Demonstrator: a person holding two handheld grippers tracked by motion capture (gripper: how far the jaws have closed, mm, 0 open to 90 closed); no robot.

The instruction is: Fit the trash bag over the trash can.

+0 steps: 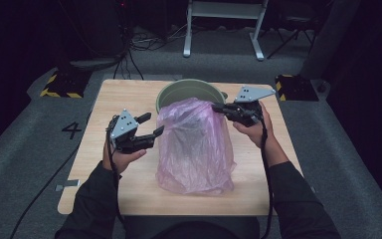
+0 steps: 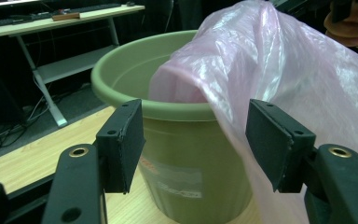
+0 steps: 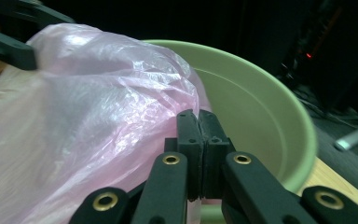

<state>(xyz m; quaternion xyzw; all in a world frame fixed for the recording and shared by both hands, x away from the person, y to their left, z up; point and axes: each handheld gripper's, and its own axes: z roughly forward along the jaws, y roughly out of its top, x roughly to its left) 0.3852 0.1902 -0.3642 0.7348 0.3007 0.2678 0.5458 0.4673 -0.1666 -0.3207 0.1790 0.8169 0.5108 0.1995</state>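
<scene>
Biggest risk was the pink plastic bag [image 1: 195, 147] sliding off the green bucket [image 1: 171, 92]: it was draped over the near side of the rim only, most of its film hanging down the outside to the wooden table [image 1: 129, 194], and just one corner was pinched. The right gripper [image 1: 219, 107] had its jaws pressed together on the bag's top edge at the right of the rim, film caught between the pads as far as the right gripper view showed; a thin slippery pinch like that could pull free if the hand tugged outward. The left gripper [image 1: 151, 124] stood with jaws apart, nothing between the pads, just left of the bag and not touching it, so the left side was unsupported and could collapse inward. A hard pull could also tip or drag the light bucket toward the near edge. Bucket stood upright at the far middle of the table; inside it looked empty apart from a fold of bag lapping over the near rim. Bag contents: none visible.
</scene>
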